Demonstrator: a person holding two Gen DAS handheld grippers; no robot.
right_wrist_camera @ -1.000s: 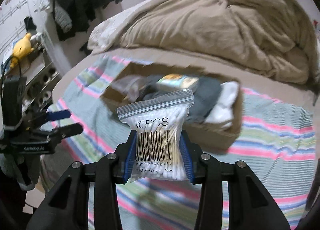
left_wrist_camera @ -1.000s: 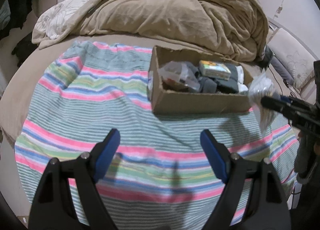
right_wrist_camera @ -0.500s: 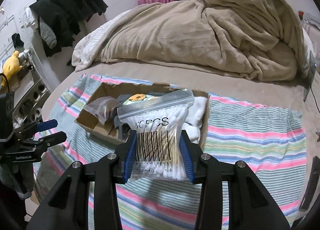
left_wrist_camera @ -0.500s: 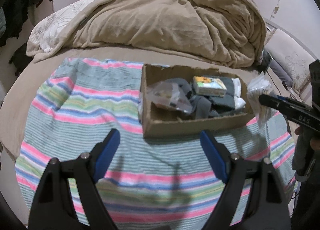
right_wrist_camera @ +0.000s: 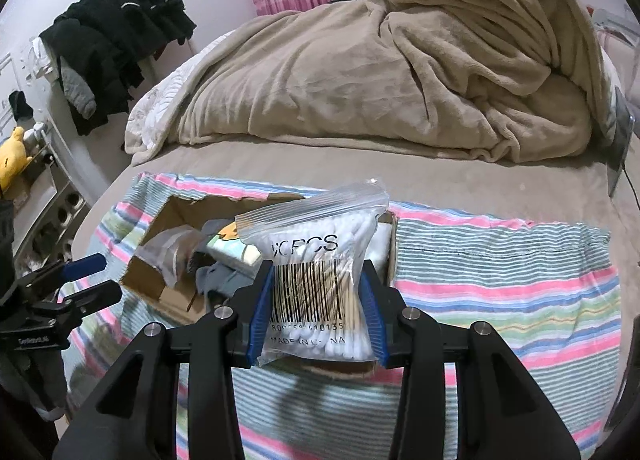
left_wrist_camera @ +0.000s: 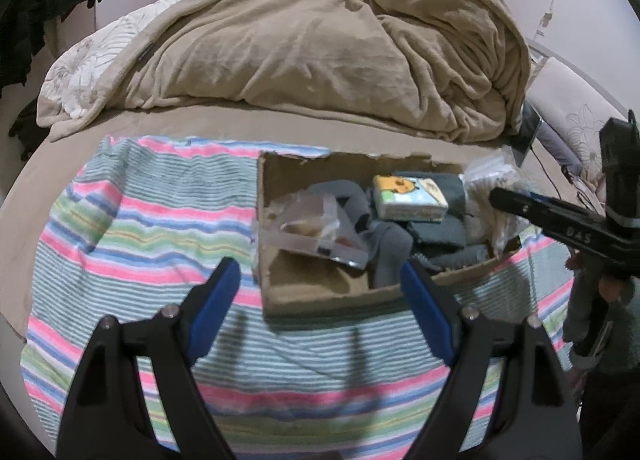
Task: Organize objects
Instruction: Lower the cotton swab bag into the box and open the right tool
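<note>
Swab bag [right_wrist_camera: 316, 280] now over box's [left_wrist_camera: 320, 296] right edge.

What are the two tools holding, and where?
The right tool squeezes the clear zip bag of cotton swabs by its lower sides. The left tool holds nothing.

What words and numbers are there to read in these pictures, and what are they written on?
"CFCS": big print on the cotton swab bag, first letters unclear.
"MADE IN ... NA": under the bag's barcode, middle creased.
Barcode digits: end in "10135", the rest blurred.
"GenRobot.AI": small white print on the left gripper, barely legible.
"DAS": on the right gripper, read uncertainly.
Tissue pack in the cardboard box: print too small to read.
</note>
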